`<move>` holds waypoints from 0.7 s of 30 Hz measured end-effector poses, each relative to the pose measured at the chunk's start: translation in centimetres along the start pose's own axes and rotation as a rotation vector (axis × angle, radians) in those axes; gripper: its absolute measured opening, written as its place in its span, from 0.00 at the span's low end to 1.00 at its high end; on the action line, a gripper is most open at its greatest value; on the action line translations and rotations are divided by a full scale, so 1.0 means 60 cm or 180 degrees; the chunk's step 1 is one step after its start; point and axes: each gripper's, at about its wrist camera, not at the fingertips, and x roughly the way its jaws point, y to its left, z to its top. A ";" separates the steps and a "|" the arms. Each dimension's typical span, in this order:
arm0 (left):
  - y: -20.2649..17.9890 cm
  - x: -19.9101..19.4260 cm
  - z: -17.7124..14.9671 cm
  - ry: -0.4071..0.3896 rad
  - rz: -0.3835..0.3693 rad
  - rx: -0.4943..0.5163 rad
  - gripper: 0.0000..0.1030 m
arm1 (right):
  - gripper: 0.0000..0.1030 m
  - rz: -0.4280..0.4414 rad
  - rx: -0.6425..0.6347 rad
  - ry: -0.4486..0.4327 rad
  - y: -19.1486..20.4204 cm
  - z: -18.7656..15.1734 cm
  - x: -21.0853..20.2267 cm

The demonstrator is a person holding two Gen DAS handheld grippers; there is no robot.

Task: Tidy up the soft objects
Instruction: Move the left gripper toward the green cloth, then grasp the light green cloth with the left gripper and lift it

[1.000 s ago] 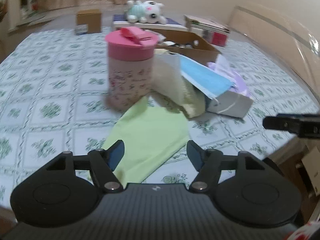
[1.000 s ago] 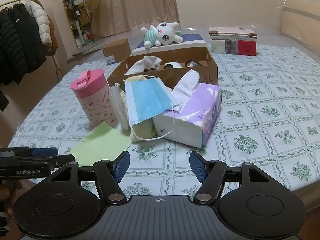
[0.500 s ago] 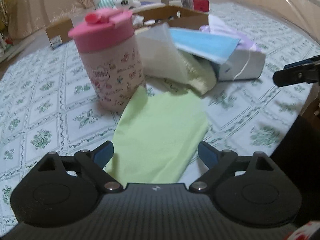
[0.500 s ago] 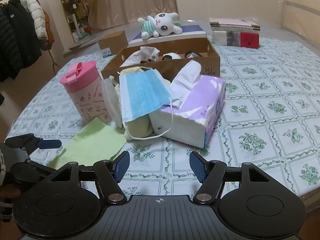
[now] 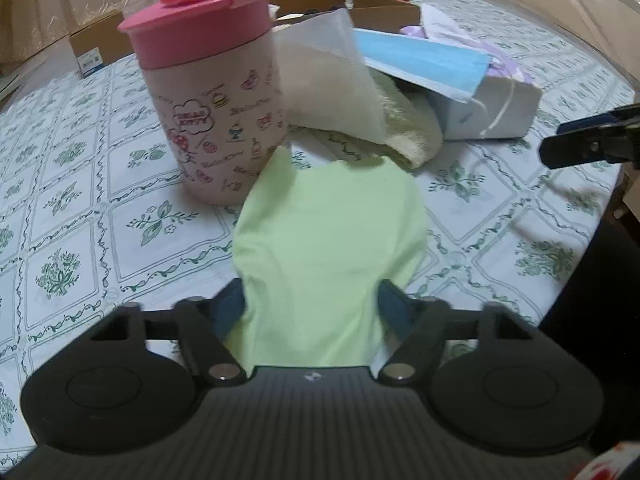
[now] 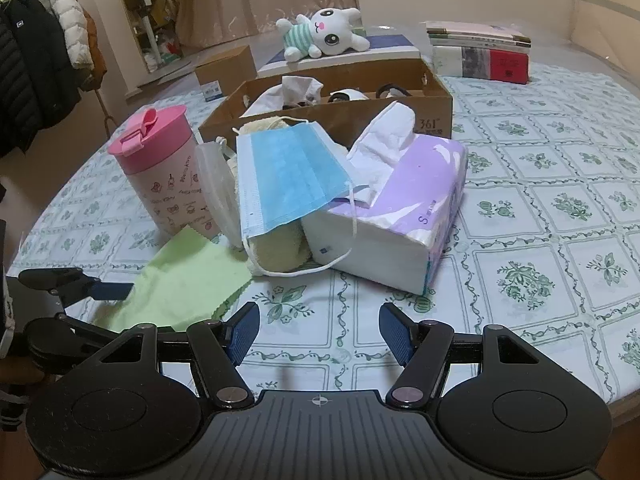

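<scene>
Straddling the green cloth, left gripper; plush rabbit shows only rightward.

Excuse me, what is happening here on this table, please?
A person with two handheld grippers is tidying soft things. The left gripper is open, its fingers on either side of the near edge of the green cloth, which lies flat beside the pink cup; it is not gripped yet. The right gripper hangs open and empty above the tablecloth, in front of the tissue pack and blue mask.
</scene>
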 end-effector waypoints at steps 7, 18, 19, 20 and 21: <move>-0.023 -0.010 -0.007 -0.0028 0.0005 0.0037 0.21 | 0.64 0.0026 -0.0028 -0.0001 0.008 -0.002 -0.006; -0.021 -0.064 -0.016 -0.0235 0.0018 -0.0424 0.03 | 0.64 0.0020 -0.0031 -0.0108 0.011 0.001 -0.032; -0.019 -0.073 -0.015 -0.0275 0.0029 -0.0475 0.03 | 0.64 0.0025 -0.0032 -0.0121 0.011 0.002 -0.033; -0.015 -0.081 -0.012 -0.0318 0.0041 -0.0528 0.03 | 0.64 0.0031 -0.0036 -0.0135 0.013 0.003 -0.034; -0.011 -0.091 -0.009 -0.0370 0.0059 -0.0585 0.03 | 0.64 0.0040 -0.0045 -0.0152 0.014 0.005 -0.035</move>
